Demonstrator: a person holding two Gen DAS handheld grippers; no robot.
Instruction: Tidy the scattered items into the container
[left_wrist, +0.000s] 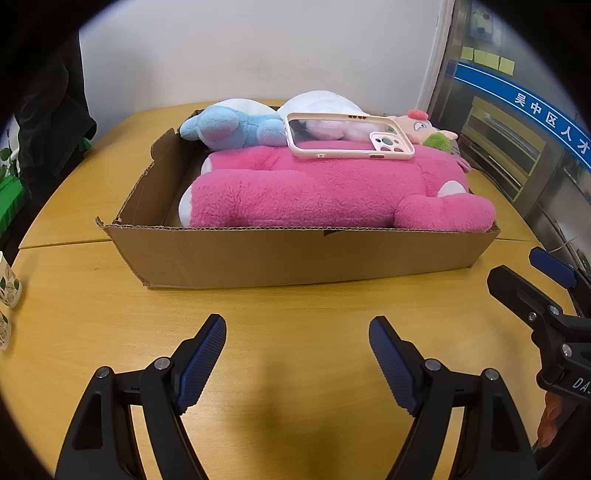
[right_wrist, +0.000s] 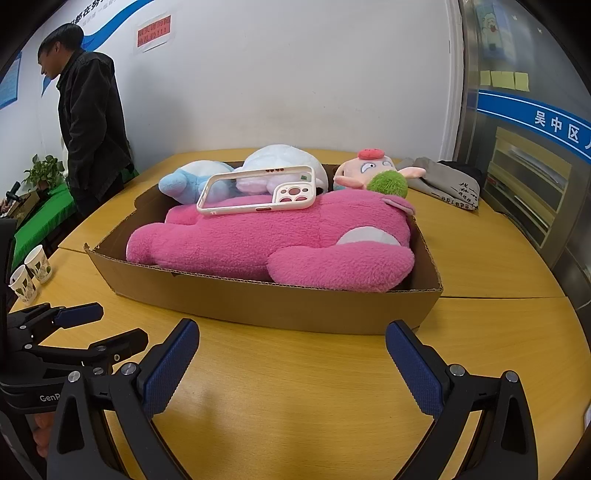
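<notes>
Nearby, paper cups flank the box; both tools gape empty.

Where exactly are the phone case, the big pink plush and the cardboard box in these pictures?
phone case (left_wrist: 334, 154), left wrist view, on its near side rail.
big pink plush (left_wrist: 295, 195), left wrist view, on the middle of its body.
cardboard box (right_wrist: 258, 302), right wrist view, on its near outer wall.
</notes>
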